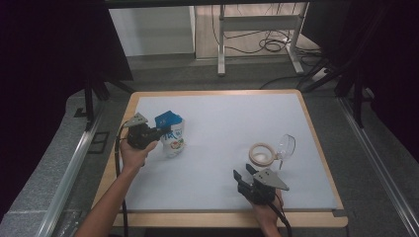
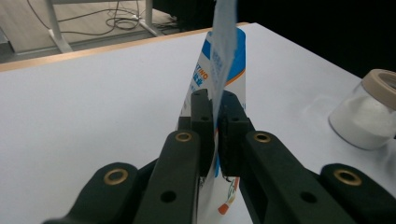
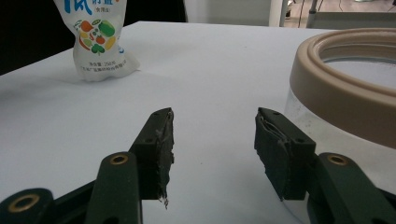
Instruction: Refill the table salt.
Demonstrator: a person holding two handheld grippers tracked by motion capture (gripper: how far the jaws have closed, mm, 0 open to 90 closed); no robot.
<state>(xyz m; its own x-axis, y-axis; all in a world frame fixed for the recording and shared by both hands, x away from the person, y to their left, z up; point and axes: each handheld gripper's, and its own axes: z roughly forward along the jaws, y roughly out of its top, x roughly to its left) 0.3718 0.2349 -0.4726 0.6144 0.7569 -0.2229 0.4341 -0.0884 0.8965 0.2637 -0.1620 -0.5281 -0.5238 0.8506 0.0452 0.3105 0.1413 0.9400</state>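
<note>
While the high view looks down on the white tabletop (image 1: 222,128), count two things on it: one blue-and-white pouch (image 1: 172,134) near the left edge, and one clear jar (image 1: 263,154) with a beige rim toward the right edge. Beside the jar lies one clear domed lid (image 1: 286,145), just touching it. Two grippers are in play: the left gripper (image 1: 159,131) is clamped on the pouch's upper part, and the right gripper (image 1: 241,177) sits near the front edge, just short of the jar, jaws parted with nothing between them.

Over to the left gripper view: the left gripper (image 2: 215,112) pinches the pouch (image 2: 224,60) by its thin flat top, pads pressed on either side. The jar (image 2: 369,109) at the right holds white powder in its lower part.

Now the right gripper view: the right gripper (image 3: 214,126) is spread and unloaded, the jar's beige rim (image 3: 345,88) just beside its right jaw. The pouch (image 3: 98,39) stands upright well beyond.
</note>
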